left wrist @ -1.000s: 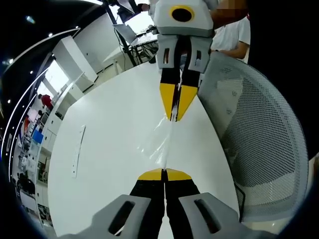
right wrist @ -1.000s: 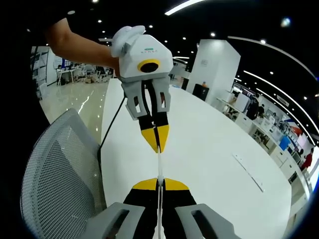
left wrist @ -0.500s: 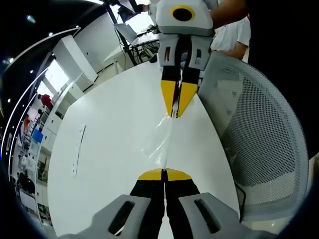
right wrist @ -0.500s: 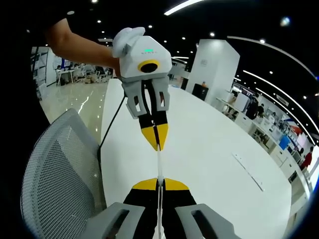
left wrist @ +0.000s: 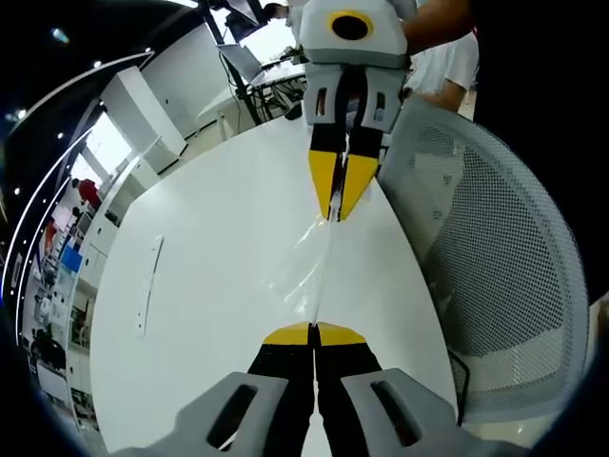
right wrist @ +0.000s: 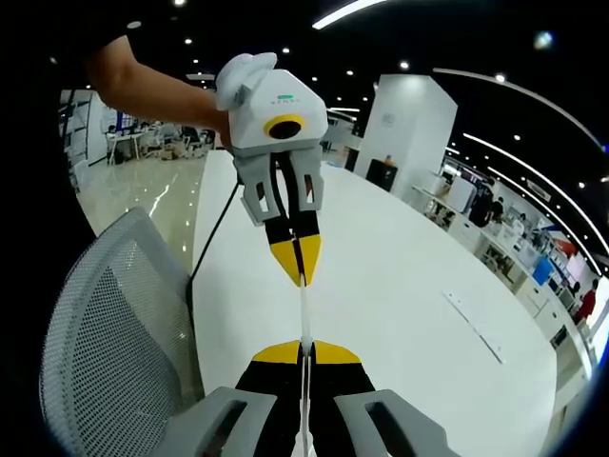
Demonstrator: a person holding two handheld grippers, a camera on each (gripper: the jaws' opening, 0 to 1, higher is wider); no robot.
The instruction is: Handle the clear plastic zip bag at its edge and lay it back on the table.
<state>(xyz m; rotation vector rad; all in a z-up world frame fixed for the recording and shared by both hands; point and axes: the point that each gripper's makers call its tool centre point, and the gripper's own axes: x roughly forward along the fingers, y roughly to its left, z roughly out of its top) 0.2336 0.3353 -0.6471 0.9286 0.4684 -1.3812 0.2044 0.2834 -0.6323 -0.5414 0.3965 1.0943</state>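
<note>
Bag [left wrist: 306, 271] first: the clear plastic zip bag hangs stretched between our two grippers, held above the white table [left wrist: 209, 286] rather than lying on it. Our left gripper [left wrist: 313, 329] has its yellow-tipped jaws pressed together on one end of the bag's edge; our right gripper [right wrist: 303, 347] pinches the opposite end the same way. In the left gripper view the right gripper comes in from the top, in the right gripper view the left one does. The bag's long axis runs straight from one pair of jaws to the other, along the table's near edge, beside the mesh chair [left wrist: 495, 276]. We judge neither hand is nearer; laying it down means lowering both ends together. In the right gripper view the bag is edge-on, a thin pale line, and we cannot tell how high it hangs over the table.
</note>
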